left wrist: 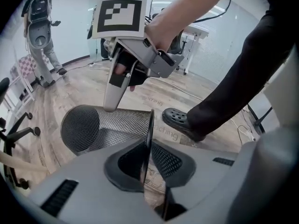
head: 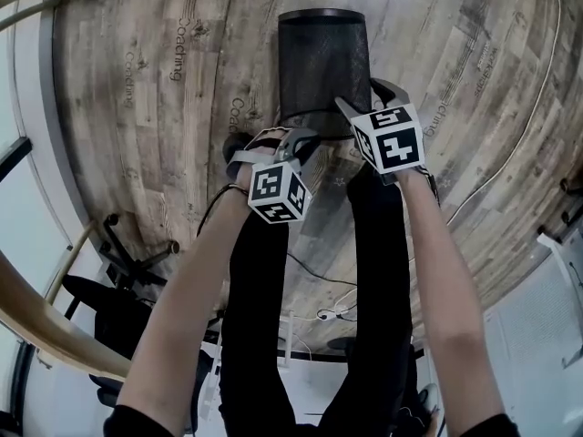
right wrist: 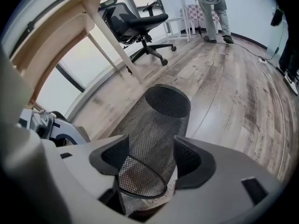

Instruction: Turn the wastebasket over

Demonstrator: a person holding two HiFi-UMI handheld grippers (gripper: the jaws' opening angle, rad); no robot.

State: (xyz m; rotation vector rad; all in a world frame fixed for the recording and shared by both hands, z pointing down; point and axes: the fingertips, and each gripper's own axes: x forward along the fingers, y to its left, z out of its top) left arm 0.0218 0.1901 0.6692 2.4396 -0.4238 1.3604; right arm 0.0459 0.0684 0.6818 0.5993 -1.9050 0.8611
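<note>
Left tongs (left wrist: pixel 148 167) almost shut, pinching thin rim of basket (left wrist: pixel 110 125). Basket tipped on side on floor (head: pixel 127 153), long way pointing away from person, base far, open end near. Right tongs (right wrist: pixel 149 160) wide open at rim, not squeezing. Both tongs equally near.

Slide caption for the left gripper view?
Left gripper, jaws shut on the rim of a black mesh wastebasket tipped on its side.
</note>
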